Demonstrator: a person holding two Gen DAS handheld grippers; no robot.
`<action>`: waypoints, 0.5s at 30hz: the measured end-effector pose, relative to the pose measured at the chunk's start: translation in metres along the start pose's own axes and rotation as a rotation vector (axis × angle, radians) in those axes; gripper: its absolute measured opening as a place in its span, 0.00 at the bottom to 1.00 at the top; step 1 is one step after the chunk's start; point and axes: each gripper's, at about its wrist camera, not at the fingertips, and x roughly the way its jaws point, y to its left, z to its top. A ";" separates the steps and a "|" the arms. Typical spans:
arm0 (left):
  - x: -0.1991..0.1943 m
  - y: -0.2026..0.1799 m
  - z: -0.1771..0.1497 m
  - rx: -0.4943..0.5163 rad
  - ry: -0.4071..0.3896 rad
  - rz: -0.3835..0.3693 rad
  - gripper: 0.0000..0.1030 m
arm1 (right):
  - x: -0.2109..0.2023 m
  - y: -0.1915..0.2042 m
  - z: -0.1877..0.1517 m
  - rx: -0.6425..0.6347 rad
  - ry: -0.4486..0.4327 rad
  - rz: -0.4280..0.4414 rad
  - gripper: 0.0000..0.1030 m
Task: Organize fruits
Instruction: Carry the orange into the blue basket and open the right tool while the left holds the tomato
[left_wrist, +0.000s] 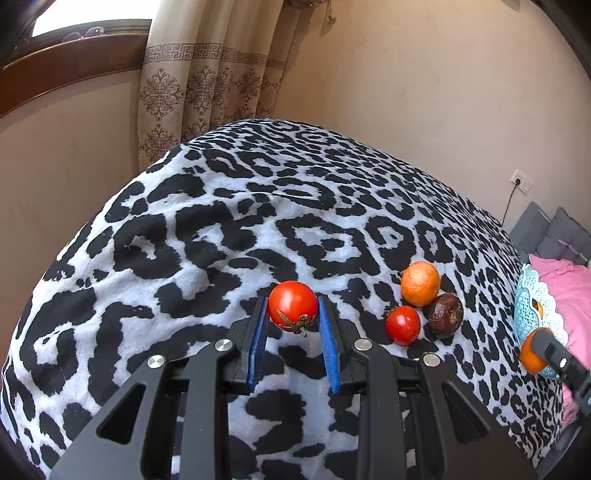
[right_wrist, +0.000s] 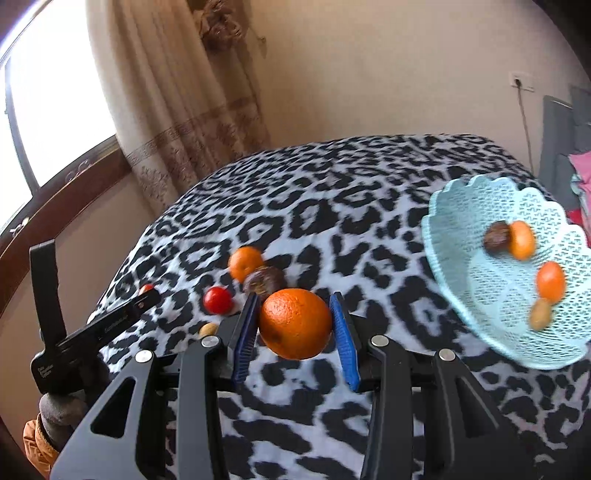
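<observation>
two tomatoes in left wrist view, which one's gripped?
The larger tomato, stem toward the camera, clamped between the left gripper blue pads. The smaller tomato lies free on the blanket beside the dark fruit.

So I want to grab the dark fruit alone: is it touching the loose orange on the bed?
Touching. The left wrist view shows the dark fruit pressed against the lower right of the loose orange, no gap between them.

Both wrist cameras look steeply down along their tongs, close over the same leopard-print bedspread with fruit.
</observation>
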 end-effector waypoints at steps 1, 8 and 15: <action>0.000 -0.002 -0.001 0.007 -0.001 -0.002 0.26 | -0.003 -0.003 0.001 0.004 -0.008 -0.009 0.39; -0.001 -0.010 -0.003 0.022 0.001 -0.011 0.26 | -0.025 -0.040 0.004 0.067 -0.074 -0.093 0.39; -0.007 -0.023 -0.006 0.052 -0.002 -0.033 0.26 | -0.042 -0.080 0.004 0.137 -0.105 -0.182 0.39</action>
